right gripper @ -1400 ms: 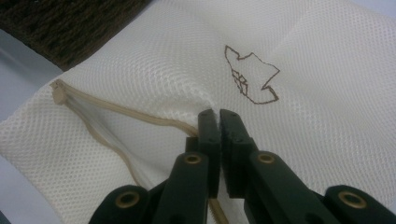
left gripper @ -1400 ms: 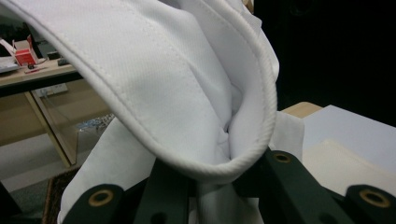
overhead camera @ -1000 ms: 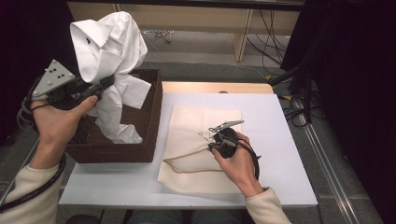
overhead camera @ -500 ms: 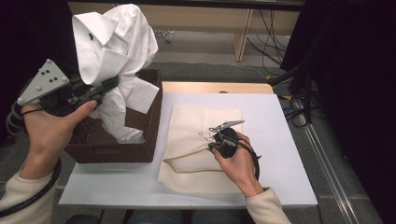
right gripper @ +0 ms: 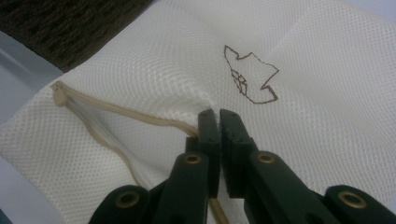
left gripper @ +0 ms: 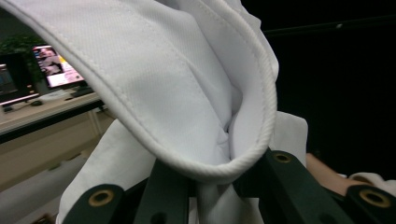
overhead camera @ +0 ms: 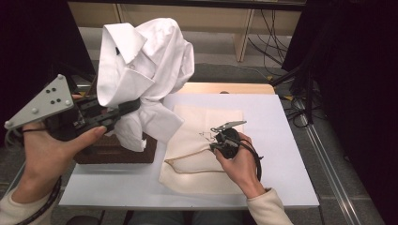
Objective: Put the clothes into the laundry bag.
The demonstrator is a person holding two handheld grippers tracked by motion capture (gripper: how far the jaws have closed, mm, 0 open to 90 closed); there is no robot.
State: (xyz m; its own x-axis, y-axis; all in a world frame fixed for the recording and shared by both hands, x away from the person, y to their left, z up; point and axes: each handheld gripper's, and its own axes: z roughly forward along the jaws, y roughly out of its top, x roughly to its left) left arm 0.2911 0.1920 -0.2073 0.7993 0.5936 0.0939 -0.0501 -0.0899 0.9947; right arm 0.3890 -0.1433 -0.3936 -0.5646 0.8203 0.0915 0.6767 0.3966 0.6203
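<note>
A white collared shirt (overhead camera: 145,70) hangs bunched in the air over a dark brown woven basket (overhead camera: 112,152) at the table's left. My left gripper (overhead camera: 126,107) is shut on it, and the shirt's corded hem (left gripper: 243,158) drapes across the jaws of the left gripper (left gripper: 215,186). A cream mesh laundry bag (overhead camera: 206,164) with a brown outline logo (right gripper: 250,79) lies flat mid-table. My right gripper (overhead camera: 213,140) rests on it. In the right gripper view the right gripper (right gripper: 218,122) is shut on the bag's beige zip edge (right gripper: 116,108).
The white tabletop (overhead camera: 277,140) runs to the right of the bag. A wooden shelf unit (overhead camera: 244,28) and floor cables (overhead camera: 272,33) lie beyond the far edge, with black drapes on both sides. Lit monitors (left gripper: 51,70) stand on a desk in the left gripper view.
My left hand has carried the shirt up and to the right, so more of it hangs clear of the basket. The right gripper and the bag have stayed put.
</note>
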